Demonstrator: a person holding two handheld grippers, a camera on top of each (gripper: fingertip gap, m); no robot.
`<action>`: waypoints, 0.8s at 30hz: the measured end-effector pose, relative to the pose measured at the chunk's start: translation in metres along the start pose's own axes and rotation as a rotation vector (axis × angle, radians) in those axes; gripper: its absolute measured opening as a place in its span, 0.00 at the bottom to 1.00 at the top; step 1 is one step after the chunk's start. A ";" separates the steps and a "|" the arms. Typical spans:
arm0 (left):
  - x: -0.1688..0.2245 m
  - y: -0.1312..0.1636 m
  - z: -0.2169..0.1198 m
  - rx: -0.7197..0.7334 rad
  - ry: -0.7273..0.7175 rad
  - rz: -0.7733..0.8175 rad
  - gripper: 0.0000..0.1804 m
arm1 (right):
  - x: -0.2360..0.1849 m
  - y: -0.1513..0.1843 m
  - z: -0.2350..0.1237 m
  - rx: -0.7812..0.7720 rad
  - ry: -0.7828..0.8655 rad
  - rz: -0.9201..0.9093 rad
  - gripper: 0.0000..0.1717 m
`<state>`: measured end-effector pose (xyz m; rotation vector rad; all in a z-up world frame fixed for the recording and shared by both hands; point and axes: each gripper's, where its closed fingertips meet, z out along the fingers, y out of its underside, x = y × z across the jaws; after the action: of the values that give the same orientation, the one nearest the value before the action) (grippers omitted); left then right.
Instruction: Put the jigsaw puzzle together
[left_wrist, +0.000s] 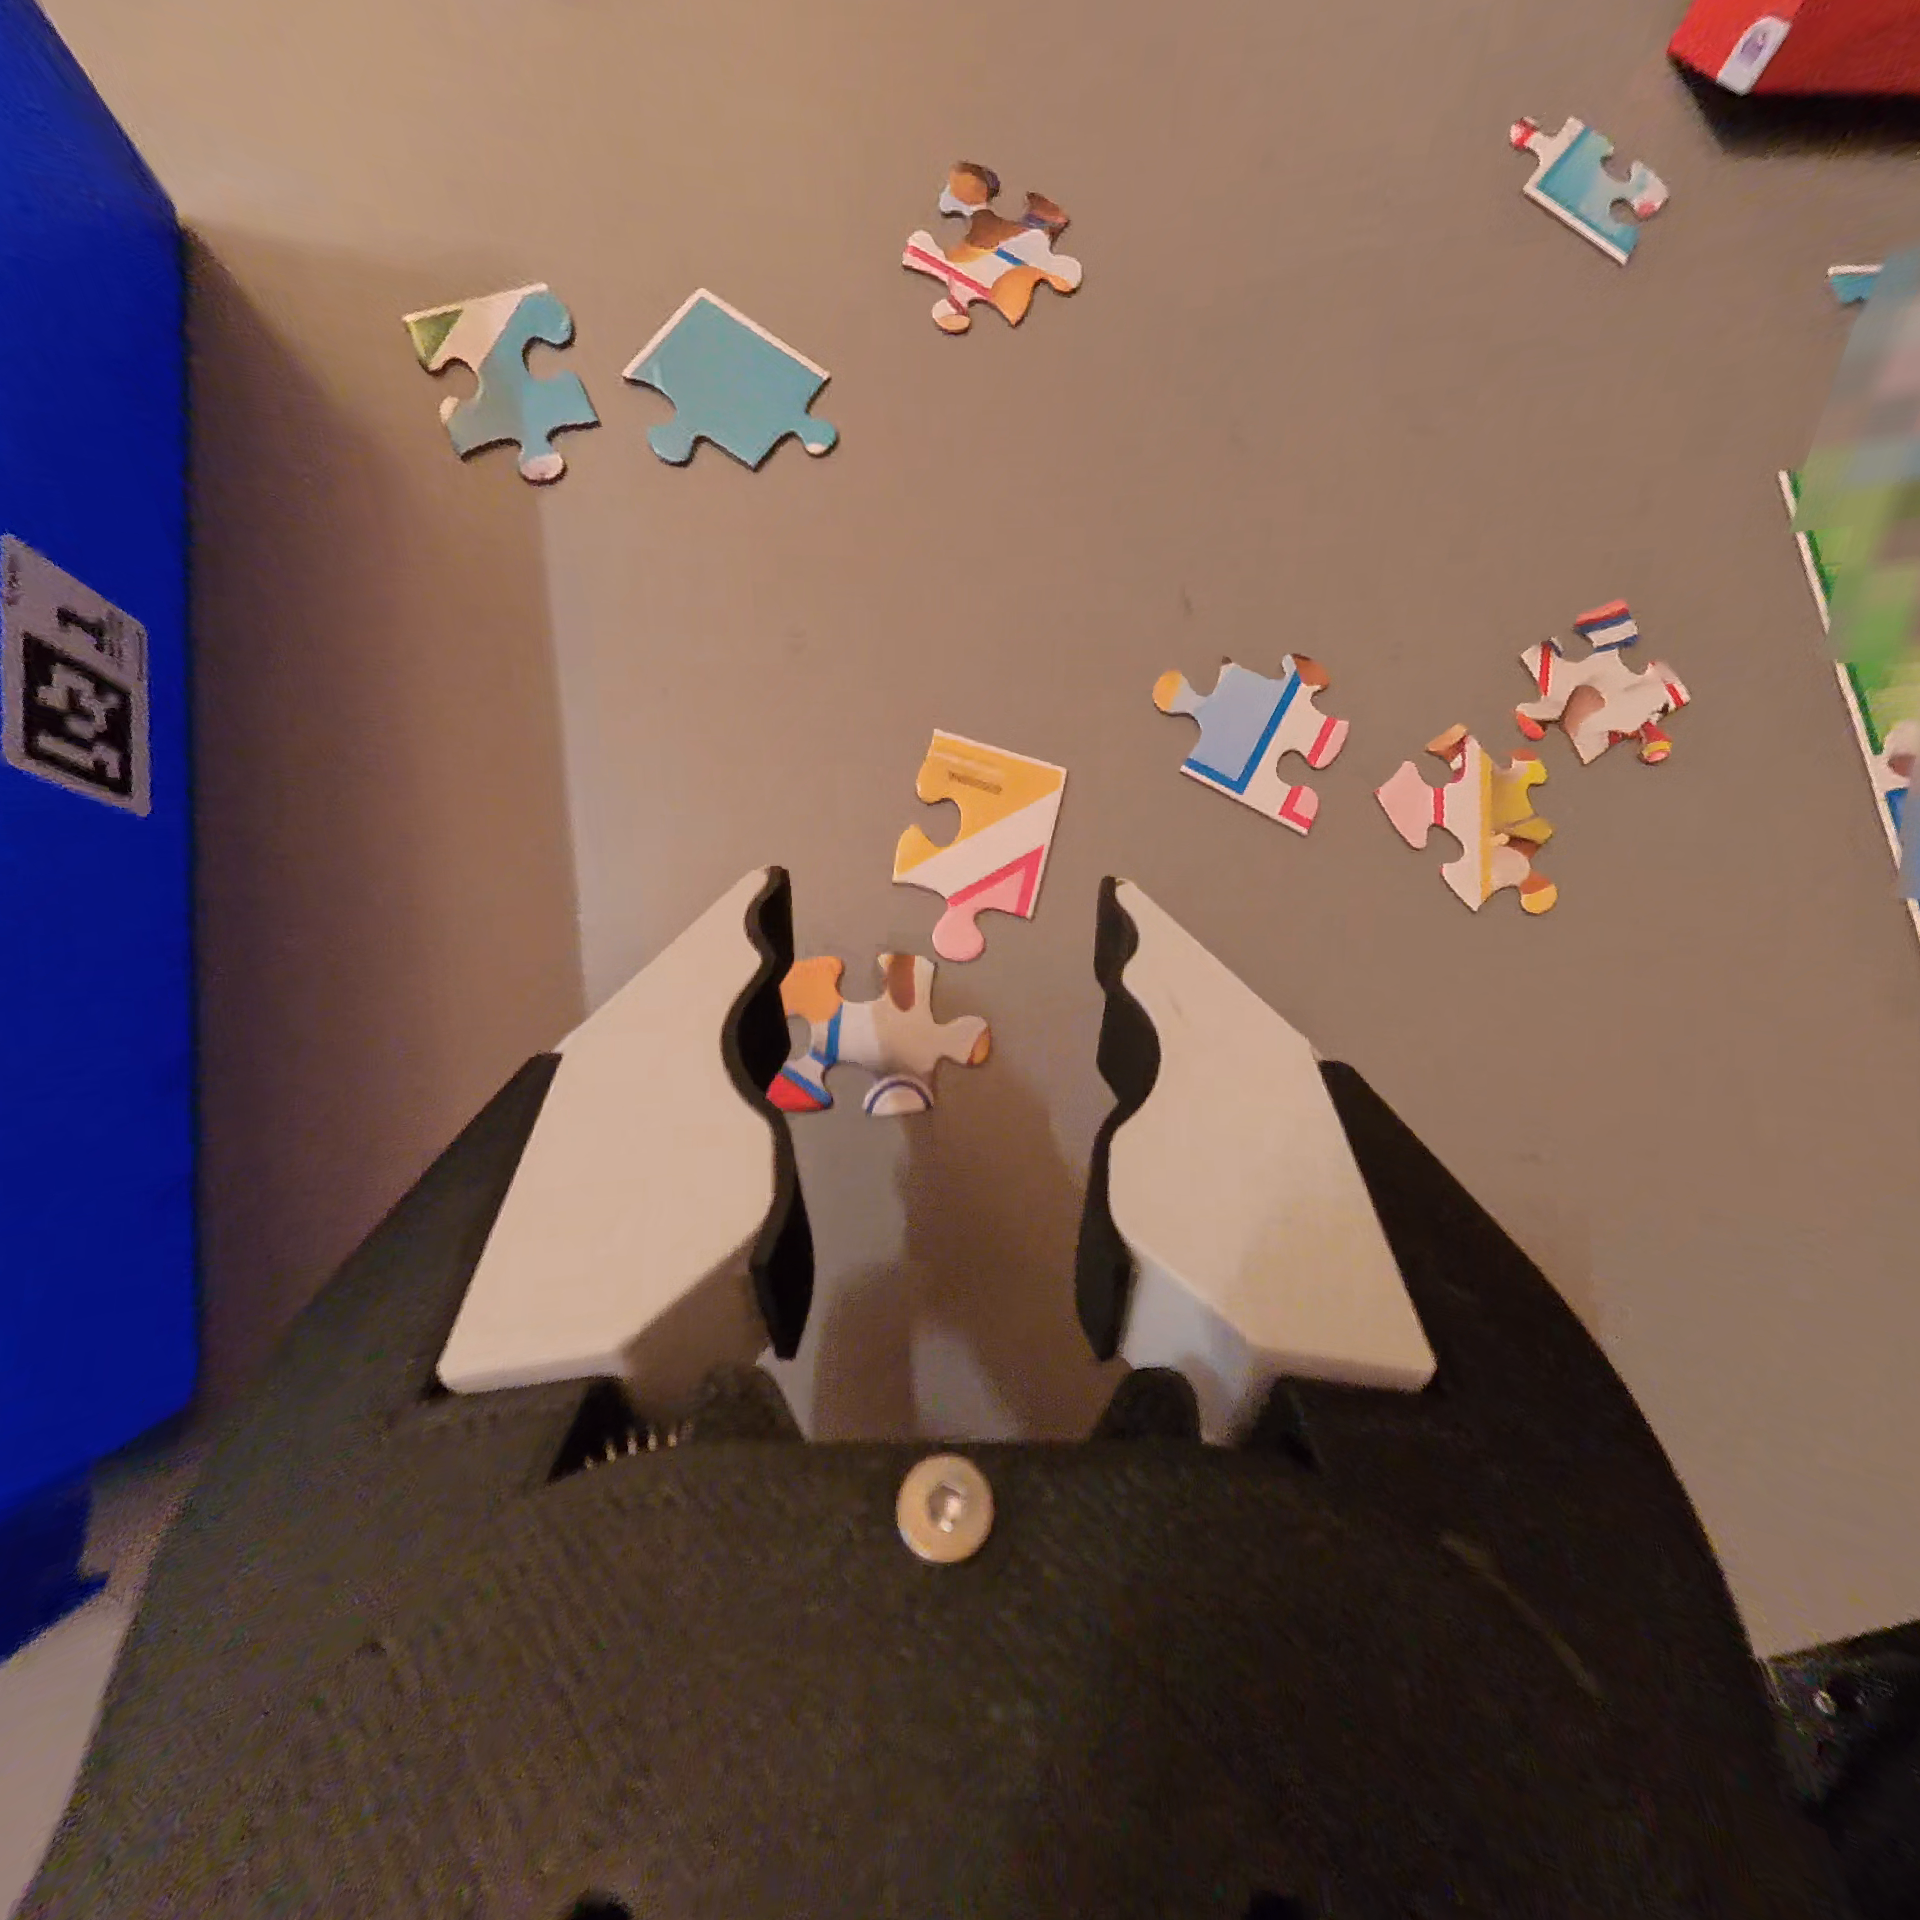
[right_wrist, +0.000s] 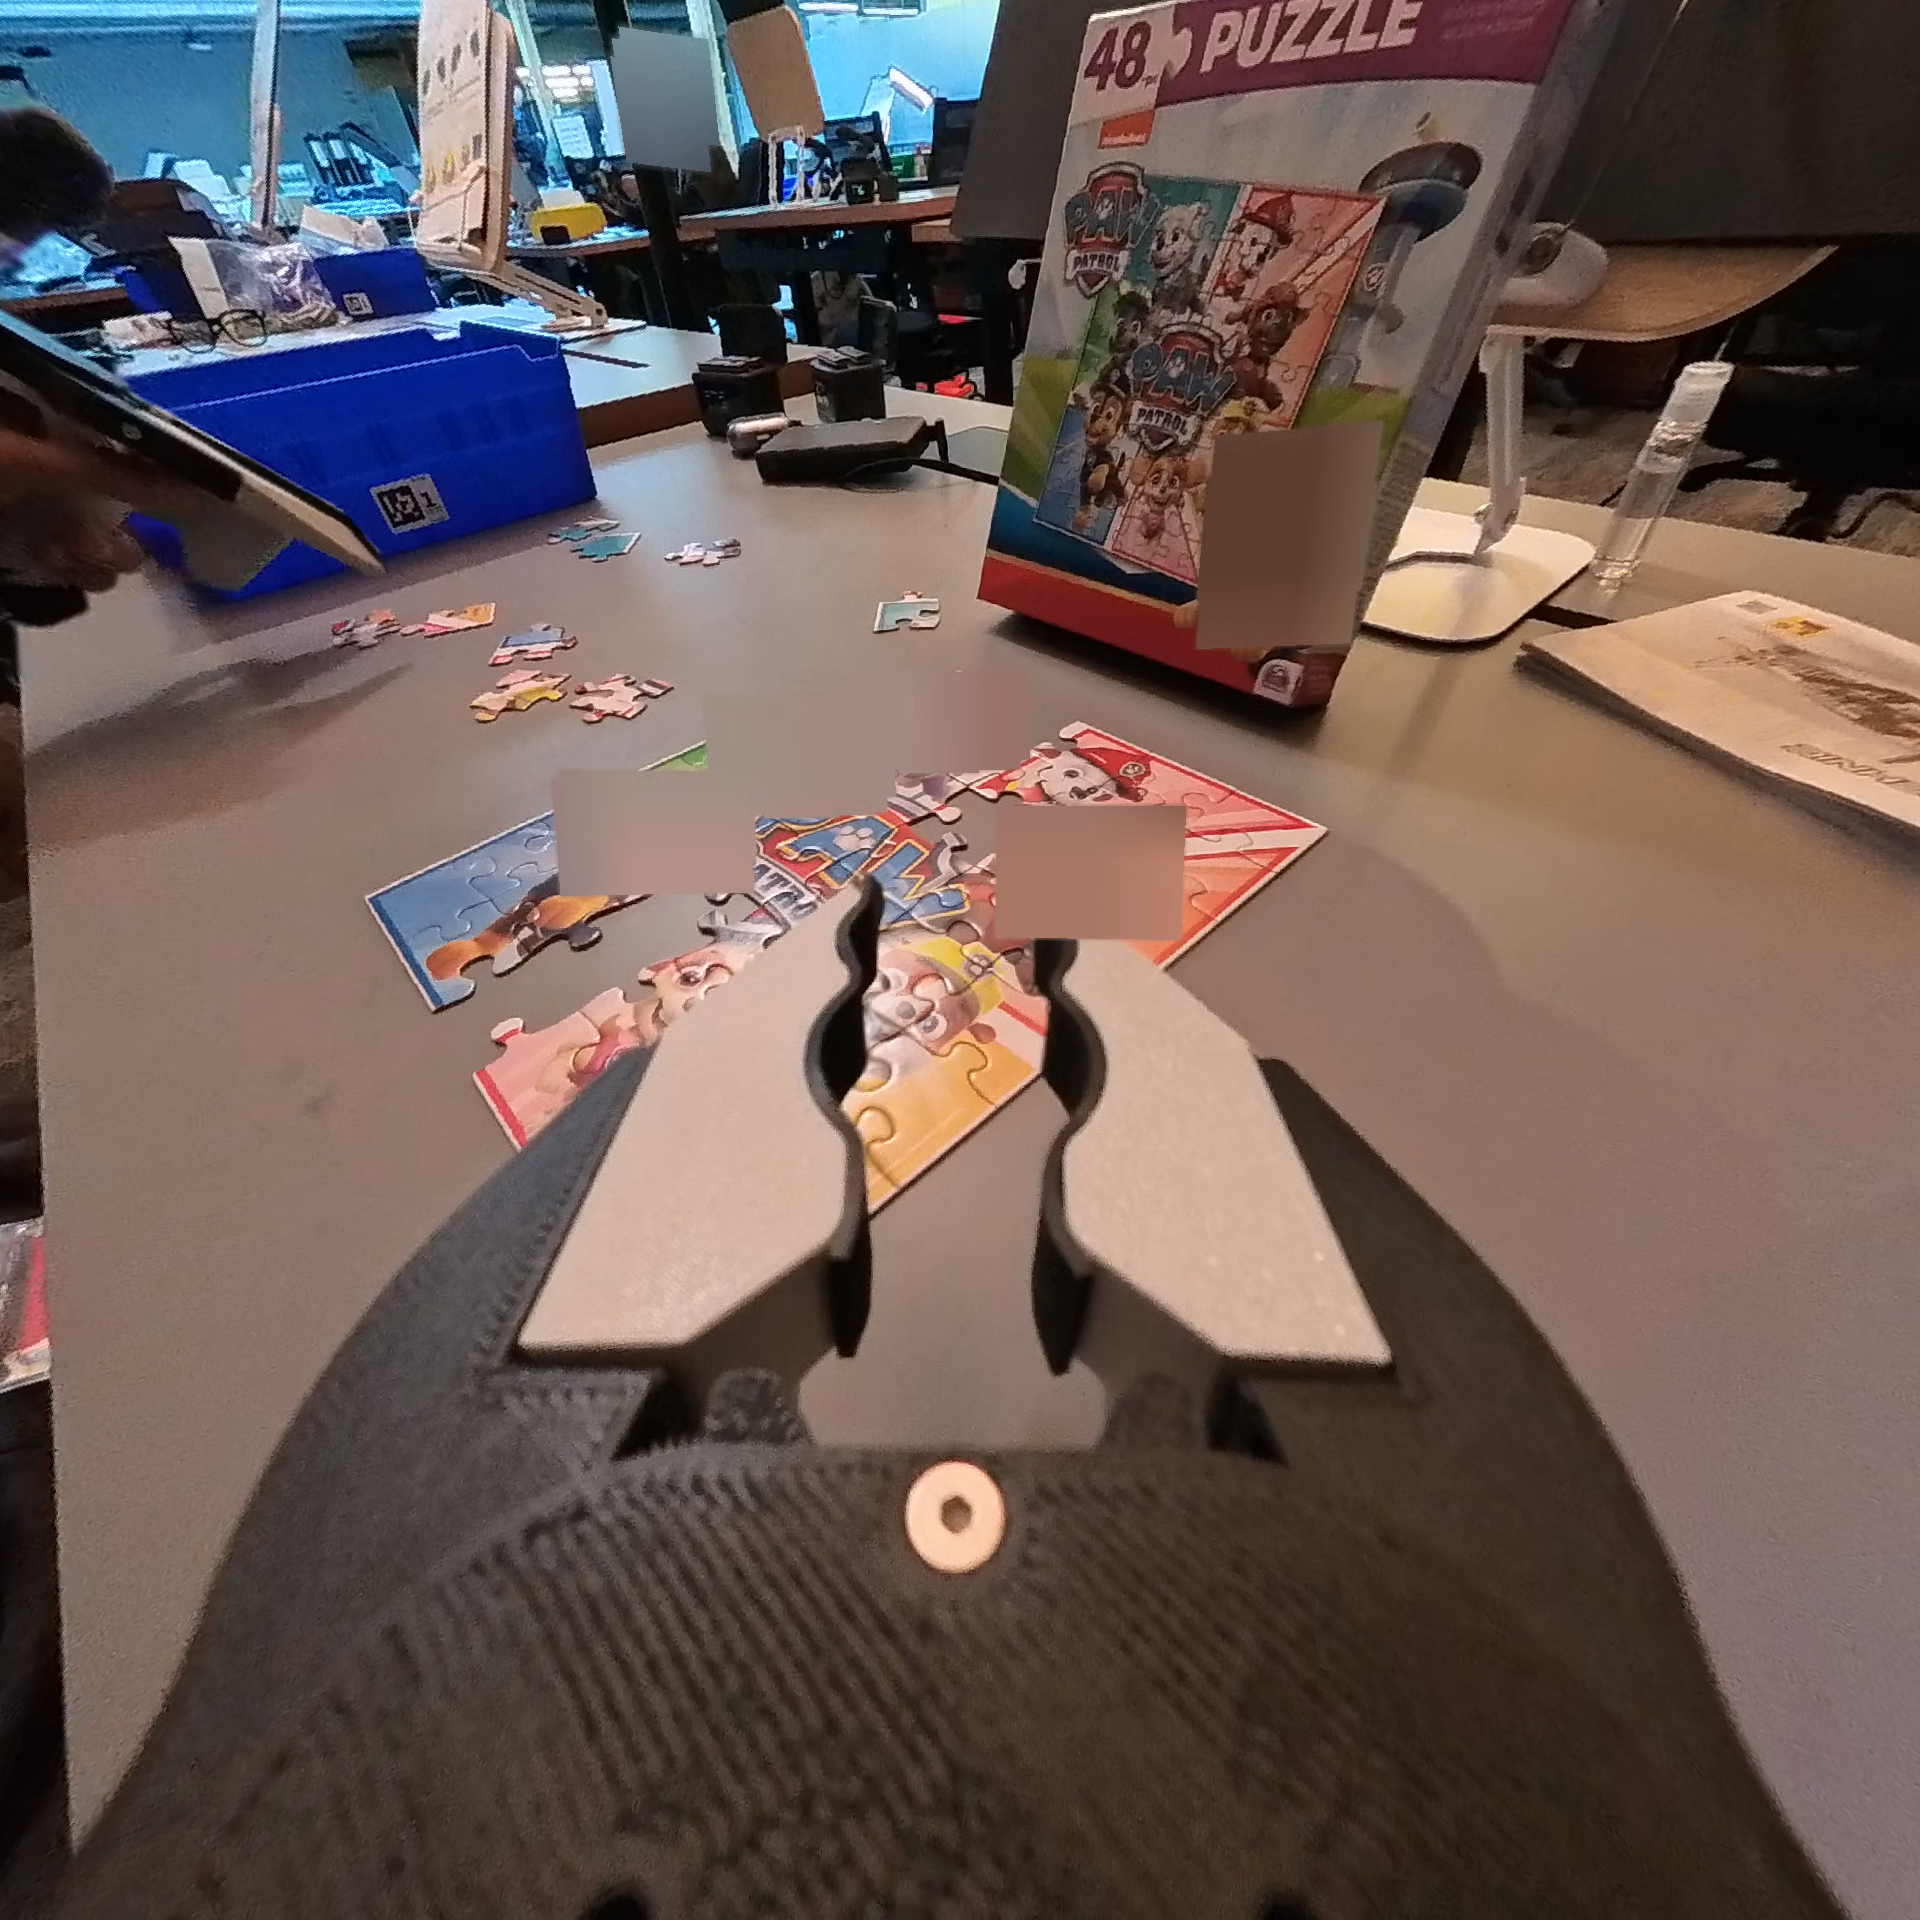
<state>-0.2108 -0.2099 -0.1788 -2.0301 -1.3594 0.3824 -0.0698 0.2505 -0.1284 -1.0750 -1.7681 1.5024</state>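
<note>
In the left wrist view my left gripper (left_wrist: 943, 883) is open, pointing down at a grey table (left_wrist: 1247, 499). A loose puzzle piece in orange, white and blue (left_wrist: 883, 1034) lies flat on the table between the fingers, close to the left finger (left_wrist: 665, 1091), which hides its edge. A yellow, white and pink corner piece (left_wrist: 982, 831) lies just beyond the fingertips. My right gripper (right_wrist: 956, 925) is open and holds nothing. It hovers over a partly assembled picture puzzle (right_wrist: 1236, 831) on the table.
A blue bin (left_wrist: 83, 623) stands at the left, also seen in the right wrist view (right_wrist: 364, 426). Several loose pieces (left_wrist: 727, 384) (left_wrist: 1257, 743) (right_wrist: 561, 691) lie scattered. The puzzle box (right_wrist: 1226, 343) stands upright behind the puzzle. A booklet (right_wrist: 1745, 707) and a spray bottle (right_wrist: 1662, 468) are at the right. My hands' fingertips stand some 50 cm from each other.
</note>
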 end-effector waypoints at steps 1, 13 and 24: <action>0.003 0.000 0.005 0.006 0.019 0.018 0.32 | 0.000 -0.001 -0.001 0.008 0.005 -0.002 0.17; 0.005 0.013 0.035 -0.045 -0.018 0.100 0.25 | -0.003 -0.004 -0.008 0.039 -0.001 -0.015 0.16; 0.036 0.020 0.024 -0.092 0.153 0.146 0.18 | -0.002 -0.003 -0.007 0.031 0.001 -0.012 0.16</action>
<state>-0.1955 -0.1739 -0.2059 -2.1936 -1.1595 0.2268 -0.0631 0.2520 -0.1240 -1.0473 -1.7425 1.5170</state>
